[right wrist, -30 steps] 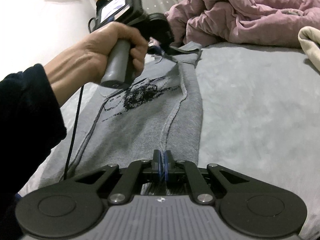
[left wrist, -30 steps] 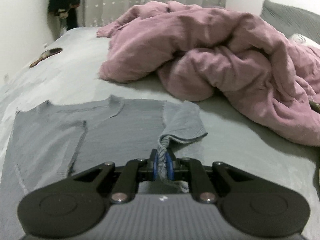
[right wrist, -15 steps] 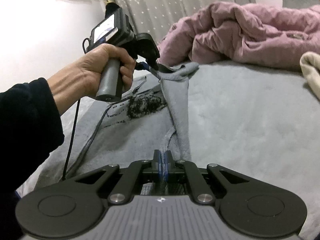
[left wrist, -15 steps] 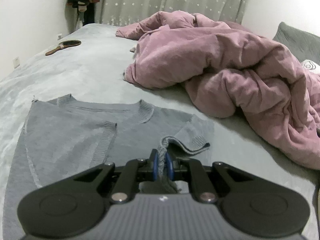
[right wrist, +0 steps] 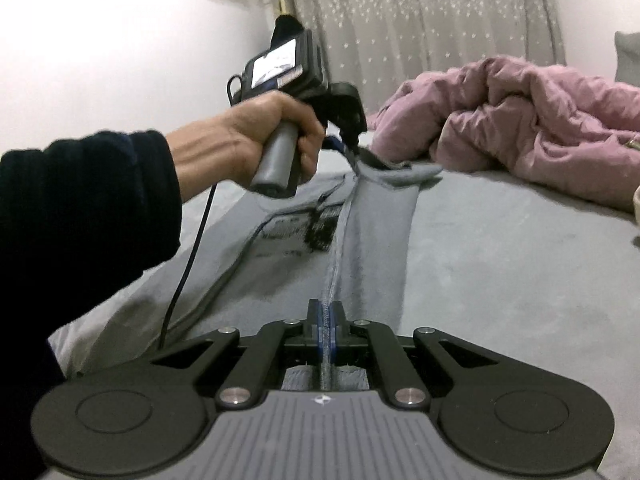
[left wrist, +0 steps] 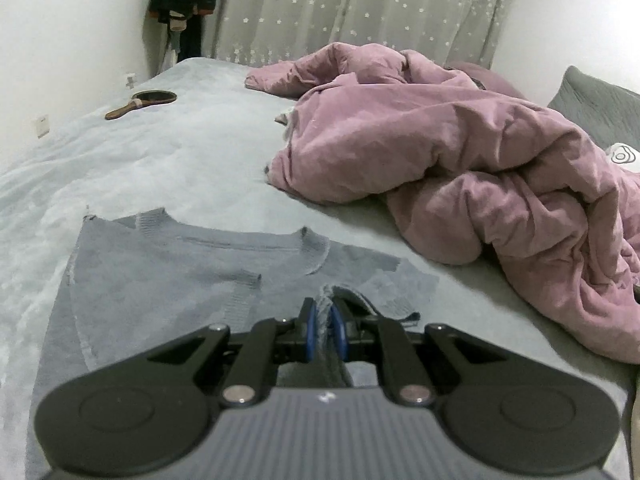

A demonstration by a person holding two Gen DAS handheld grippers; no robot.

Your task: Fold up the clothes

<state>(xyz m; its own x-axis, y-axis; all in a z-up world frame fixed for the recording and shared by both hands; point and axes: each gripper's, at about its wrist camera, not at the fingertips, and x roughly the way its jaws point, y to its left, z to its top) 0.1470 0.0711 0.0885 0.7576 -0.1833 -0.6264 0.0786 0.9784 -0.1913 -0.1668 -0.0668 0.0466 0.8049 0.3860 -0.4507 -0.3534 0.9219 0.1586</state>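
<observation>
A grey knit sweater (left wrist: 168, 276) lies on the bed, collar toward the far side, one sleeve folded across its chest. My left gripper (left wrist: 325, 320) is shut on a bunched bit of the sweater's right edge near the shoulder. My right gripper (right wrist: 327, 314) is shut on the same side edge of the sweater (right wrist: 372, 232) lower down. The edge is lifted off the bed and stretched taut between both grippers. In the right wrist view a hand (right wrist: 256, 140) in a dark sleeve holds the left gripper (right wrist: 352, 148) above the sweater's dark print (right wrist: 304, 228).
A crumpled pink duvet (left wrist: 460, 160) fills the right and far side of the bed (left wrist: 168, 152). A hand mirror (left wrist: 144, 102) lies near the far left edge by the wall. A grey pillow (left wrist: 600, 104) sits at far right, a curtain (left wrist: 360, 8) behind.
Both grippers rose and rolled, lifting the sweater's side edge off the bed and pulling it taut. The left gripper drew back, so more of the collar and bed shows.
</observation>
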